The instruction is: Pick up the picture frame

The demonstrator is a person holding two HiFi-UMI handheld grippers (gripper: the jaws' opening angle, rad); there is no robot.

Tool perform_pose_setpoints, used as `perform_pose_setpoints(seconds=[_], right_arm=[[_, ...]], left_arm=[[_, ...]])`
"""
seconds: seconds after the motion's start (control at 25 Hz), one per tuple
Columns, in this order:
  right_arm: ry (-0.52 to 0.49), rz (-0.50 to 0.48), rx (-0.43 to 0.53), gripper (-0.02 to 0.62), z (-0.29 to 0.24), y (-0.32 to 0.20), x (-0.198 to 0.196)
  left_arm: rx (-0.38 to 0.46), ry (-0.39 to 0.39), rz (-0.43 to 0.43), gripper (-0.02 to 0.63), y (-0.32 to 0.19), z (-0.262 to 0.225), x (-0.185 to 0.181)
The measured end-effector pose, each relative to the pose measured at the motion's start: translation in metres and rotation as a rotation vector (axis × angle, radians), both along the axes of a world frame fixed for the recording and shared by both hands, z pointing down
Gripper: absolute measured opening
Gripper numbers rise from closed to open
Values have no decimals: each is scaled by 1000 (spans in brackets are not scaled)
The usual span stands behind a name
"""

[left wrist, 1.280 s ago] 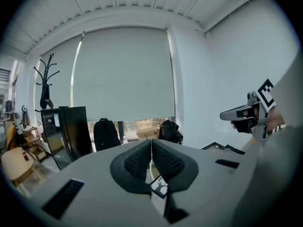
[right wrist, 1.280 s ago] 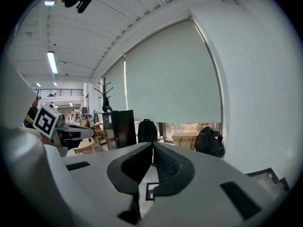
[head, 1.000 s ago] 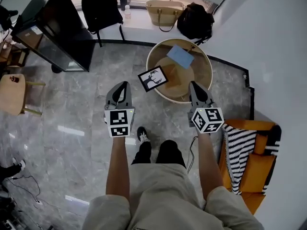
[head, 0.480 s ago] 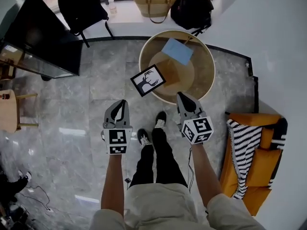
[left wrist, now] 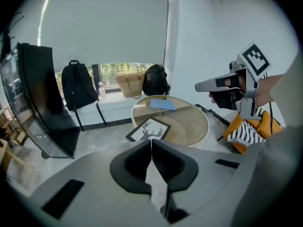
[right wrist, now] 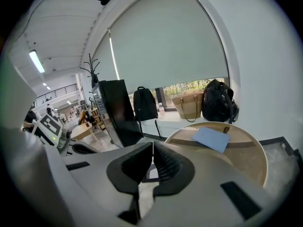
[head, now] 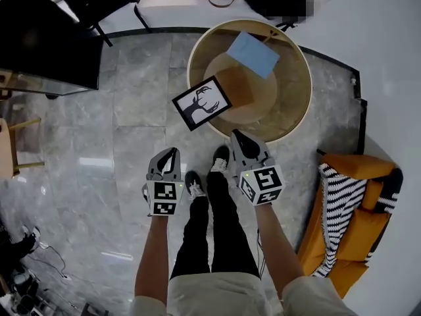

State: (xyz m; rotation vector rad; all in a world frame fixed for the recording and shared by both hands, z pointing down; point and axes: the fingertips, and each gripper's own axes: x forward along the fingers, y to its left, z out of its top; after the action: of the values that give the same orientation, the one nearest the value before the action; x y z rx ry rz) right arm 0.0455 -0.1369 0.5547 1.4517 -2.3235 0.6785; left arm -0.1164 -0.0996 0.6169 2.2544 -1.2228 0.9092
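Holding blue pad (head: pixel 252 53), table (head: pixel 284 105), picture frame (head: pixel 202 103) overhanging, left tongs (head: pixel 170 154) clenched, right tongs (head: pixel 237 137) clenched

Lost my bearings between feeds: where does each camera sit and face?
Head view: on the person's head, facing steeply down at the table, frame and floor; shows both forearms, legs, left tool, right tool.
Left gripper view: on the left tool, facing along its shut jaws towards the frame; the right tool shows at right.
Right gripper view: on the right tool, facing along its shut jaws across the table; the left tool shows at left.
Shared: all see the table.
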Motion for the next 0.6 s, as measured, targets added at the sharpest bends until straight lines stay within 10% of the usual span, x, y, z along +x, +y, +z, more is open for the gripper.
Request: perform_pose_setpoints(seconds=[0.6], right_arm=[[47,-191,-188,35,124,-27,14]], left_arm=[[-298,422,-347,23,-22,135,17]])
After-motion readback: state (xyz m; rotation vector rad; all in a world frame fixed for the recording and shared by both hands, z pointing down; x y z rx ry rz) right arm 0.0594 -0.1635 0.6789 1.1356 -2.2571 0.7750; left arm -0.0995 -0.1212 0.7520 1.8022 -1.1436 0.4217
